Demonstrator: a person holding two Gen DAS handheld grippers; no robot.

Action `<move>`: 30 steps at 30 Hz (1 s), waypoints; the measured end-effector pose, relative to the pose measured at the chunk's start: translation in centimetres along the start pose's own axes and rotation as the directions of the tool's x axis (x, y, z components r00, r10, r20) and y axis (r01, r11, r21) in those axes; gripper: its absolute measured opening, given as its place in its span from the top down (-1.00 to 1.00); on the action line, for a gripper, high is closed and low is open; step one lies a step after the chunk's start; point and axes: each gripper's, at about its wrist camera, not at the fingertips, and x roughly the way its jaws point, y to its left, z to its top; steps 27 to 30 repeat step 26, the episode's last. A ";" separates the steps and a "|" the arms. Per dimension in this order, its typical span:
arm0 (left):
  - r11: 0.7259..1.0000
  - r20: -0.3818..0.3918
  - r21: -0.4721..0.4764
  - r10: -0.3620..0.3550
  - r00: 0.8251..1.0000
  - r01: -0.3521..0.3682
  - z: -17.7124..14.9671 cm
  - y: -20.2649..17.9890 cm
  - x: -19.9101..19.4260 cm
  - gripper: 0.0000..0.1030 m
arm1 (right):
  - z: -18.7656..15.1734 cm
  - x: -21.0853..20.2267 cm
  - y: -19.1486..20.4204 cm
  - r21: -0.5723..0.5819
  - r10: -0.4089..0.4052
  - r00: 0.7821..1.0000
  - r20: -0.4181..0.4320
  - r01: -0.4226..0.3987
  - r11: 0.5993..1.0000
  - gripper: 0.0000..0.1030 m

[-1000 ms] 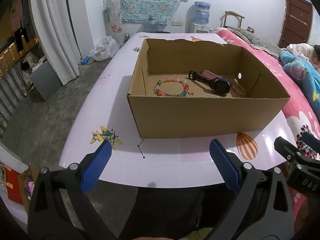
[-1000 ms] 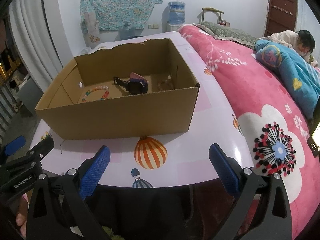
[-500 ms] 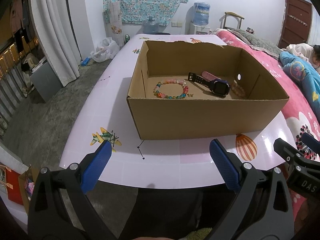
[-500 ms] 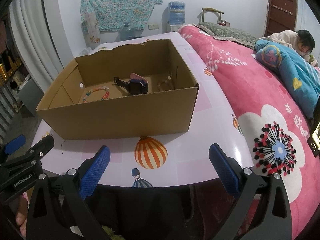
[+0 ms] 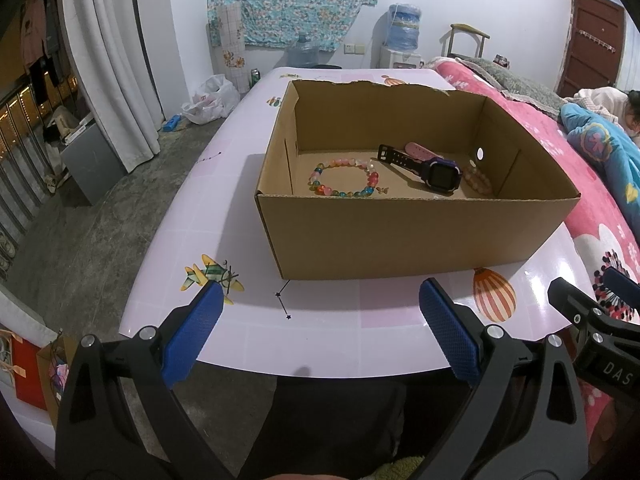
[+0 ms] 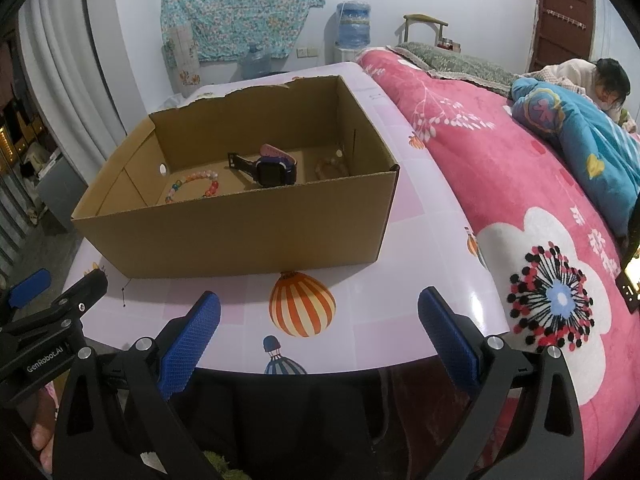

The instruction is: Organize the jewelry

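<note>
An open cardboard box (image 5: 416, 236) (image 6: 240, 228) stands on the pink table (image 5: 320, 320). Inside lie a colourful bead bracelet (image 5: 343, 178) (image 6: 192, 186), a purple watch with a black strap (image 5: 424, 166) (image 6: 268, 166), a pink strap behind it (image 5: 420, 149), and a pale bead bracelet (image 5: 476, 179) (image 6: 330, 166) in the right corner. My left gripper (image 5: 320, 332) is open and empty, just before the table's near edge. My right gripper (image 6: 320, 332) is open and empty, at the same edge to the right.
A bed with a pink flowered blanket (image 6: 540, 216) runs along the table's right side, and a person (image 6: 600, 84) lies on it. Bare floor (image 5: 100, 232), curtains (image 5: 108, 60) and a plastic bag (image 5: 210, 98) are to the left.
Both grippers have risen slightly, showing more of the box's inside. Both stay open and nothing in the box has moved.
</note>
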 end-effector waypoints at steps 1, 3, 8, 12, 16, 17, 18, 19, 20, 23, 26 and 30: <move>1.000 -0.001 0.000 -0.001 1.000 0.001 0.0 0.1 0.0 -0.84 | 0.0 0.0 0.0 0.000 0.000 1.000 -0.001 0.000 1.000 -0.87; 1.000 0.000 0.000 0.000 1.000 0.000 0.0 0.1 0.0 -0.84 | 0.0 0.0 0.0 0.000 0.001 1.000 -0.001 -0.001 1.000 -0.87; 1.000 -0.003 0.002 0.000 1.000 0.000 0.0 0.2 0.2 -0.84 | -0.1 0.1 0.1 0.002 0.001 1.000 -0.003 -0.001 1.000 -0.87; 1.000 -0.004 0.001 0.000 1.000 0.000 -0.1 0.3 0.3 -0.84 | -0.3 0.4 0.2 0.003 0.003 1.000 -0.009 -0.003 1.000 -0.87; 1.000 -0.004 0.003 0.001 1.000 -0.001 -0.1 0.4 0.4 -0.84 | -0.2 0.7 0.0 0.003 0.005 1.000 -0.013 -0.005 1.000 -0.87; 1.000 -0.005 0.003 0.001 1.000 -0.001 -0.1 0.4 0.4 -0.84 | -0.2 0.7 -0.1 0.004 0.006 1.000 -0.014 -0.006 1.000 -0.87; 1.000 -0.004 0.004 0.002 1.000 -0.002 -0.1 0.4 0.4 -0.84 | -0.1 0.7 -0.2 0.004 0.006 1.000 -0.014 -0.006 1.000 -0.87; 1.000 -0.004 0.003 0.002 1.000 -0.002 -0.1 0.3 0.4 -0.84 | -0.1 0.7 -0.2 0.004 0.006 1.000 -0.013 -0.006 1.000 -0.87; 1.000 -0.004 0.002 0.002 1.000 -0.002 -0.1 0.4 0.4 -0.84 | -0.1 0.7 -0.1 0.004 0.006 1.000 -0.014 -0.006 1.000 -0.87; 1.000 -0.004 0.003 0.001 1.000 -0.001 -0.1 0.4 0.4 -0.84 | -0.1 0.8 -0.2 0.005 0.007 1.000 -0.015 -0.007 1.000 -0.87; 1.000 -0.005 0.003 0.000 1.000 0.000 -0.1 0.3 0.3 -0.84 | -0.1 0.8 -0.2 0.005 0.008 1.000 -0.016 -0.008 1.000 -0.87; 1.000 -0.005 0.003 0.000 1.000 0.000 -0.1 0.3 0.3 -0.84 | -0.1 0.8 -0.2 0.005 0.008 1.000 -0.016 -0.008 1.000 -0.87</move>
